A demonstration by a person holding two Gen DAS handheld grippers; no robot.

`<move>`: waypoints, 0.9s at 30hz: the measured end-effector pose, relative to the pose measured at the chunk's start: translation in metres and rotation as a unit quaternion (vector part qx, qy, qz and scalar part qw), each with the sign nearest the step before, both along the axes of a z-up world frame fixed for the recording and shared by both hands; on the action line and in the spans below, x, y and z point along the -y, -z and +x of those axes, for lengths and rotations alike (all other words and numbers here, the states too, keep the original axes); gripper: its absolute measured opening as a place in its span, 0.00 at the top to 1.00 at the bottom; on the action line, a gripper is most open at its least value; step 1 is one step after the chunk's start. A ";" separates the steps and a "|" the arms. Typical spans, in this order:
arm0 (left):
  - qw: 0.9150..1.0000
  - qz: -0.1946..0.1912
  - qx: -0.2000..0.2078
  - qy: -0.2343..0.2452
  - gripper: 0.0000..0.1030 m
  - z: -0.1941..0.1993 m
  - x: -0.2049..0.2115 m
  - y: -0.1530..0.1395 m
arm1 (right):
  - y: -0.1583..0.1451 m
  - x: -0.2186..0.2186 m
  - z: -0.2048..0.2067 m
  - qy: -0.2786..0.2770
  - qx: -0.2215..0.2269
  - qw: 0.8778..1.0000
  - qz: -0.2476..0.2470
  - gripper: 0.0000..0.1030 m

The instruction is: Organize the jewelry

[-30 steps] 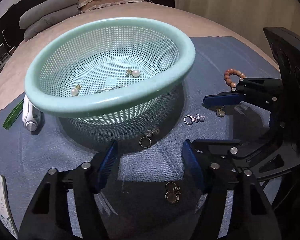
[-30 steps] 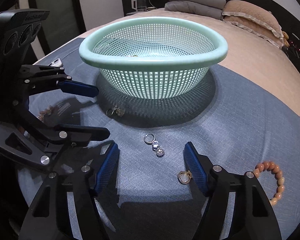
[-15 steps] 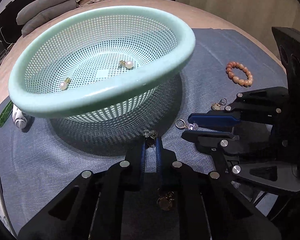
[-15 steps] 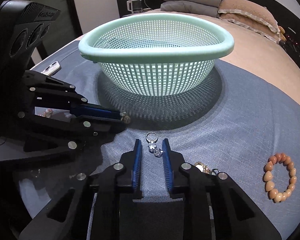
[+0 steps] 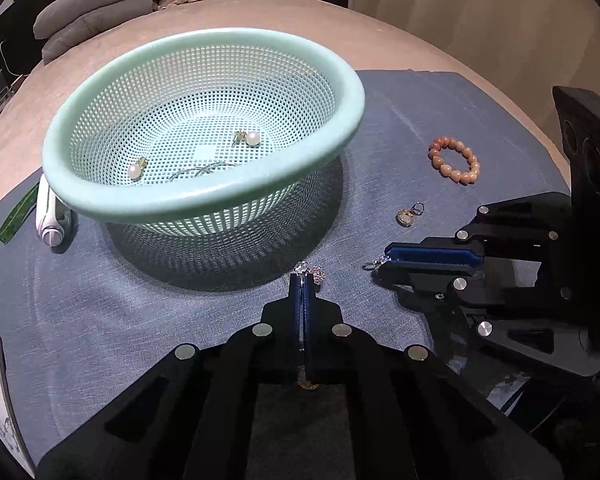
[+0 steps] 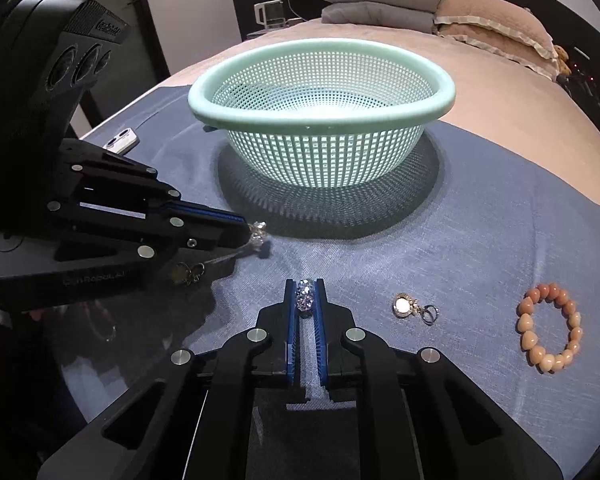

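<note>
A mint green mesh basket stands on a blue cloth and holds two pearl earrings and a thin chain. My left gripper is shut on a crystal earring, lifted just in front of the basket. My right gripper is shut on another crystal earring, a little above the cloth. A gold pendant earring and a peach bead bracelet lie on the cloth to the right.
Another gold earring lies under the left gripper. A phone lies at the cloth's left edge. A white clip-like object and a green strip lie left of the basket. Pillows and folded blankets are behind.
Both grippers went from open to shut, each closing on a crystal earring, and have lifted them off the cloth.
</note>
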State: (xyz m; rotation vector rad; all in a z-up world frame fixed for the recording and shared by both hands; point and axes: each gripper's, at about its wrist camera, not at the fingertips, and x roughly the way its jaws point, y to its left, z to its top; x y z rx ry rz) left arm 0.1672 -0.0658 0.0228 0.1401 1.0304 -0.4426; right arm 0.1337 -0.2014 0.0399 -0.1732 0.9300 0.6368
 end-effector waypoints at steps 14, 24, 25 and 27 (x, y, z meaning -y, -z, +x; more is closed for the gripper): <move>0.998 0.008 0.062 0.004 0.98 -0.014 -0.032 -0.071 | -0.087 0.021 0.014 0.002 0.080 0.996 0.031 0.92; 0.997 0.008 0.082 -0.003 0.98 0.033 -0.037 -0.090 | -0.102 0.000 0.057 -0.034 0.087 0.995 0.023 0.92; 0.997 0.006 0.079 -0.004 0.98 0.040 -0.037 -0.088 | -0.100 -0.003 0.063 -0.035 0.086 0.995 0.021 0.92; 0.997 0.007 0.072 -0.007 0.98 0.055 -0.040 -0.081 | -0.095 -0.009 0.078 -0.039 0.079 0.996 0.021 0.92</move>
